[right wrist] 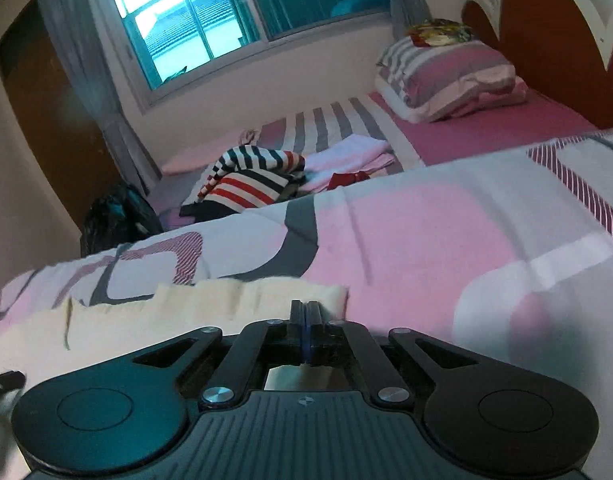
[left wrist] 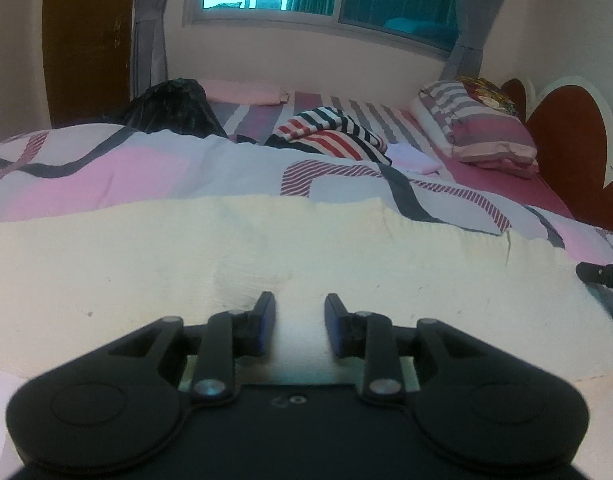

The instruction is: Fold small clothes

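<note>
Cream cloth (left wrist: 266, 248) flat on patterned quilt (left wrist: 146, 160) of bed. Left tool (left wrist: 299, 312) partly open, pads apart over cloth, gripping nothing. Right tool (right wrist: 305, 312) fully shut at cloth's edge; can't tell if fabric pinched. Striped garment (right wrist: 250, 180) well behind, nr pillow (right wrist: 446, 76).

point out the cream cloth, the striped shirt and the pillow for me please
cream cloth (left wrist: 266, 248): left wrist view, on its flat middle.
striped shirt (right wrist: 246, 186): right wrist view, on the red and white stripes at the front.
pillow (right wrist: 446, 76): right wrist view, on its pink side panel.
</note>
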